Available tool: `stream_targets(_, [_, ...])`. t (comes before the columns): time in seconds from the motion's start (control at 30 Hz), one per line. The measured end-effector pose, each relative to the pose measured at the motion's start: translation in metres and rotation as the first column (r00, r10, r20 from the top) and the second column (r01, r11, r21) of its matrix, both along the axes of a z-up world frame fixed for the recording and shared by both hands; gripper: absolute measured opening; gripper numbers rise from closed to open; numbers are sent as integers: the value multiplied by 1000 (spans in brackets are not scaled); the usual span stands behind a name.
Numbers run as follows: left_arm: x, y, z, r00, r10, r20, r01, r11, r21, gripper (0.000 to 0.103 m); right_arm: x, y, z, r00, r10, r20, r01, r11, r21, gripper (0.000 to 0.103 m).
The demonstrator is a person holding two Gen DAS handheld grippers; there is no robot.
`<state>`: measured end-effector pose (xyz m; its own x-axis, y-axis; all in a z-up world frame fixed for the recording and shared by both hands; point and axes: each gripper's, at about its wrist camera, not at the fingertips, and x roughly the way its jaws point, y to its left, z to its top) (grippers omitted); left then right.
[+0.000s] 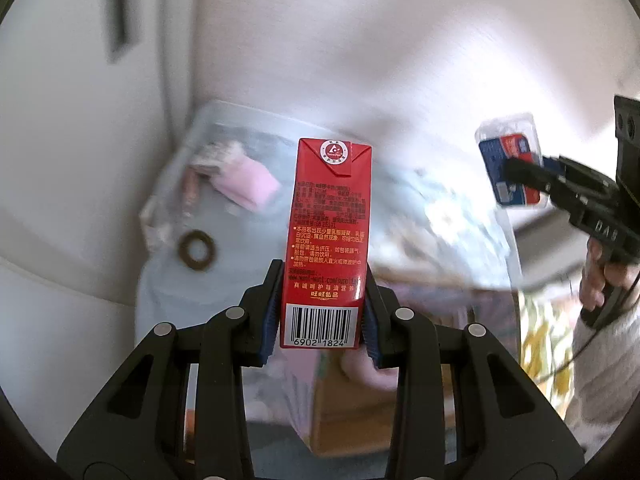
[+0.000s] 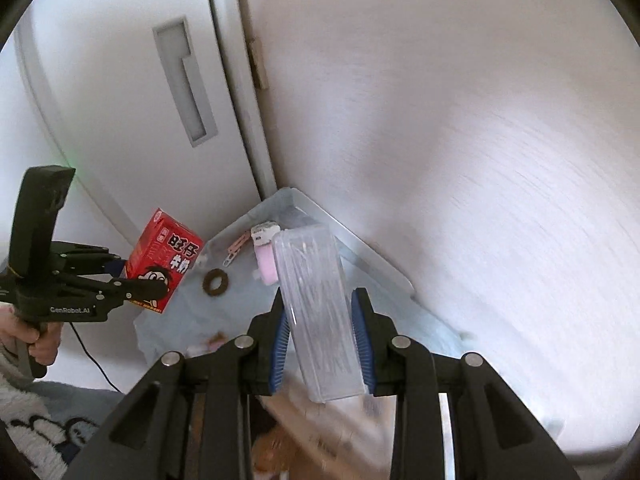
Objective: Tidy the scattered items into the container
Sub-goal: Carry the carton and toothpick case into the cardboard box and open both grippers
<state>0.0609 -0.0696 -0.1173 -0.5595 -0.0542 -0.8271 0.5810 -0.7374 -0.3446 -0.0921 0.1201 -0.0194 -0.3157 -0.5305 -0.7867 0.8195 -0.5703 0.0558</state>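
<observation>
Two grippers are each clenched on one item above one clear container (image 2: 384, 268): the left gripper (image 1: 322, 300) grasps one red milk carton (image 1: 328, 216), its long axis running away from the jaws. The right gripper (image 2: 320, 344) grasps one clear swab box (image 2: 320, 312), likewise lengthwise, tilted slightly left. Inside lie one brown ring (image 2: 215, 281) and one pink block (image 2: 265, 266).

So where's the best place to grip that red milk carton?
Across its two narrow sides near the barcode end, as the left tool has the red milk carton now: those faces are flat and parallel, so the pads sit flush, coming along its length from the bottom.
</observation>
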Motion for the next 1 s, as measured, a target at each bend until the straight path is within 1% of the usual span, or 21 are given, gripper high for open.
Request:
stream_targets(0.03, [-7, 3, -1, 1000, -26, 9, 27, 1000, -7, 32, 5, 4, -7, 1000, -21, 2, 21, 1000, -5, 28])
stream_targets(0.1, [-11, 23, 2, 994, -102, 23, 103, 994, -28, 32, 17, 26, -6, 998, -70, 5, 70, 997, -11, 28])
stream_targets(0.17, [-15, 36, 3, 988, -150, 34, 152, 988, -40, 32, 30, 49, -6, 993, -118, 18, 118, 993, -20, 28])
stream_targets(0.2, [-19, 45, 5, 981, -191, 39, 193, 980, -45, 32, 33, 53, -11, 990, -137, 22, 138, 990, -20, 28])
stream_targets(0.27, [-24, 55, -2, 970, -240, 51, 242, 969, -48, 32, 45, 72, -18, 981, -189, 38, 190, 982, -11, 28])
stream_targets(0.37, [-31, 75, -8, 951, -297, 87, 301, 953, -31, 32, 59, 92, -28, 968, -243, 67, 244, 970, 1, 28])
stream_targets(0.4, [-35, 81, -15, 940, -324, 111, 328, 944, -21, 32, 65, 99, -32, 962, -262, 76, 262, 965, 7, 28])
stream_targets(0.47, [-39, 87, -25, 925, -349, 147, 356, 934, -21, 32, 74, 110, -41, 950, -294, 102, 293, 956, 21, 28])
stream_targets(0.5, [-41, 95, -24, 916, -365, 165, 373, 928, -18, 32, 80, 115, -46, 946, -307, 107, 305, 952, 33, 28])
stream_targets(0.6, [-44, 102, -39, 897, -390, 209, 404, 914, -28, 32, 96, 121, -65, 938, -328, 115, 317, 943, 102, 28])
stream_targets(0.67, [-46, 106, -49, 883, -401, 245, 421, 906, -35, 32, 104, 120, -79, 935, -328, 133, 315, 943, 112, 28])
stream_targets(0.7, [-46, 108, -53, 876, -405, 261, 429, 902, -42, 32, 105, 121, -86, 932, -328, 155, 314, 943, 108, 28])
stream_targets(0.77, [-45, 111, -57, 868, -411, 278, 440, 897, -48, 32, 106, 121, -97, 926, -335, 175, 319, 941, 117, 28])
stream_targets(0.83, [-44, 113, -61, 866, -411, 284, 440, 897, -44, 31, 105, 115, -109, 922, -338, 190, 317, 939, 131, 28])
stream_targets(1.0, [-41, 114, -61, 869, -406, 283, 434, 900, -39, 31, 110, 116, -112, 926, -322, 199, 299, 945, 135, 28])
